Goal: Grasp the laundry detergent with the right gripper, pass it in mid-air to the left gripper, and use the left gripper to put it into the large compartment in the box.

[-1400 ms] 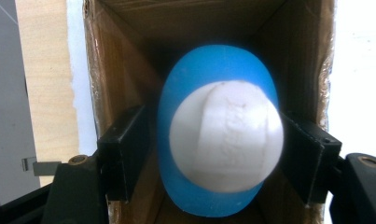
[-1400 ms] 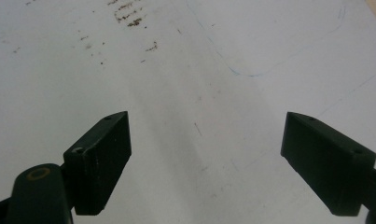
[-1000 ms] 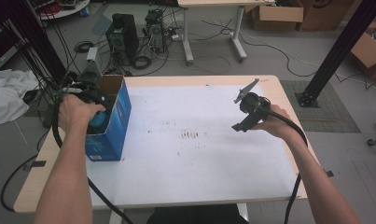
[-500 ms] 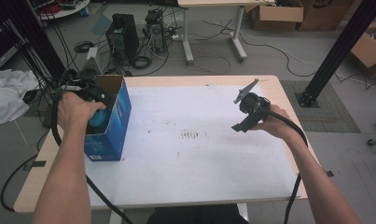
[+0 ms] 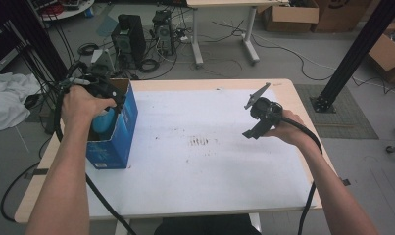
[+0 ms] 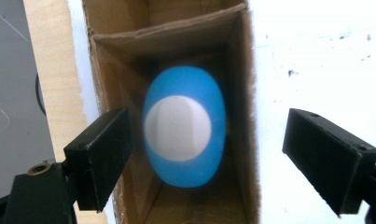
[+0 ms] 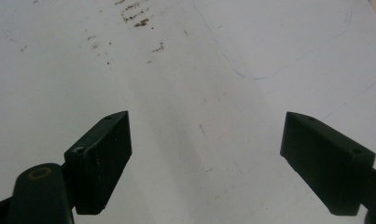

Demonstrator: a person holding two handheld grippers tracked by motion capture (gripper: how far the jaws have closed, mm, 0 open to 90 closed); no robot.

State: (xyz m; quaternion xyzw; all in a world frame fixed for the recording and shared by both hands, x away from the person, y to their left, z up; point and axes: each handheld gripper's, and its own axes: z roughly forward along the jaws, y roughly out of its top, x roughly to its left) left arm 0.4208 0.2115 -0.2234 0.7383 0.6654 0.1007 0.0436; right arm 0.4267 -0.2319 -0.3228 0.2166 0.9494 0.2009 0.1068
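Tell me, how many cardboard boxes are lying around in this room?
4: a blue box on the table, two brown boxes on the floor beyond, another at far right. More may be hidden.

Two handheld grippers, both black. Left gripper (image 6: 204,163): two blocky rectangular jaws with flat matte faces; a brass-coloured ring set into the black housing at the base of the left jaw; small recessed screw holes along the top of the right jaw. Right gripper (image 7: 204,163): same build, jaws faintly scuffed and dusty, a brass ring at the lower left, one small hole on the left jaw and two on the right. High view: the right gripper carries a grey three-cornered plate on top and a thick black cable running back beside the forearm. A black cable trails from the left gripper too. Both forearms bare, no sleeves visible.
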